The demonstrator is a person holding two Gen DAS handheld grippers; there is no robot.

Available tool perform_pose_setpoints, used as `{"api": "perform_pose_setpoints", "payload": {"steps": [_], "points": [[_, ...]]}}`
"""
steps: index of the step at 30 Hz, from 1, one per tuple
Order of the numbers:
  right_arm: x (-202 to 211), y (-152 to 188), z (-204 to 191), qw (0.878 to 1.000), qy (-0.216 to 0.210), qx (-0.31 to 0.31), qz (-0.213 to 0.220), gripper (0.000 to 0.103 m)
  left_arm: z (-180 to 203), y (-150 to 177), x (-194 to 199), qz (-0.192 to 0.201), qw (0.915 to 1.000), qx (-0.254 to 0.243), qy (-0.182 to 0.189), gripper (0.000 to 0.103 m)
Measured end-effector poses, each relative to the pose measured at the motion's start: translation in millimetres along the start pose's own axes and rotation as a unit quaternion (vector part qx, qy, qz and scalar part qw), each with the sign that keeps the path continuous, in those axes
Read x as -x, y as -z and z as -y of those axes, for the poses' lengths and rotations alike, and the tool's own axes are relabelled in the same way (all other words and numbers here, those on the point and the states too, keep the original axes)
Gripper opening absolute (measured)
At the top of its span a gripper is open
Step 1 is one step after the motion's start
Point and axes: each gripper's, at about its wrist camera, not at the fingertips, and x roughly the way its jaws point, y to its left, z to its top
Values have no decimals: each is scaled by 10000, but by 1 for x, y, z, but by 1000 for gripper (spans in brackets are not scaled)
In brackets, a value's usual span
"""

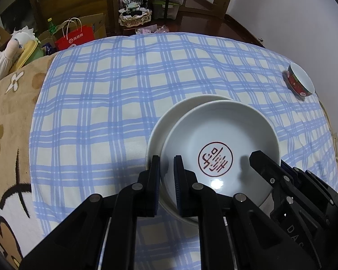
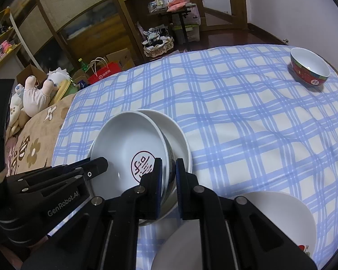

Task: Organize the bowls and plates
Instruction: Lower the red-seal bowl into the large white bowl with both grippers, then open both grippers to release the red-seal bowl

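Note:
A white plate with a red seal mark (image 1: 218, 139) lies skewed on top of a plain white plate (image 1: 175, 112) on the blue checked cloth. My left gripper (image 1: 166, 171) is shut on the marked plate's near left rim. The right gripper's fingers (image 1: 261, 159) reach in at the opposite side. In the right wrist view my right gripper (image 2: 169, 171) is shut on the marked plate's (image 2: 128, 139) right rim, above the plain plate (image 2: 178, 132). A red bowl (image 2: 309, 68) with a white inside stands upright at the far right.
Another white plate (image 2: 281, 220) with a small red print lies close under the right gripper. The checked cloth (image 1: 124, 85) covers a soft surface, with a brown flowered blanket (image 1: 6, 117) at its left. Plush toys (image 2: 38, 92), a red bag (image 1: 75, 37) and a wicker basket (image 2: 157, 45) sit beyond the far edge.

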Motion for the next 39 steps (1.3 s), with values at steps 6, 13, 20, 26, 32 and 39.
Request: {"api": "perform_pose_setpoints", "payload": {"steps": [6,13,20,26,32,39], "points": [[2,0,2,10000,12,-29,7,12,1,1,2,11,10000,-18,35,12],[6,0,1,10000,33,-28,89,17,4,3,10,175,9996,-197,-34,12],[12,-2,4,9998,1,-95,152,17,0,3,13,191,9998,-80,23,12],[14,-4,2,9998,22,-97,198,17,-1,4,14,179,9998,-43,71,14],[17,-7,5,9997,74,-163,190,17,-1,5,19,219,9997,-40,81,16],[22,-9,10,9996,184,-138,172,18,1,4,25,281,9996,-85,54,21]]}}
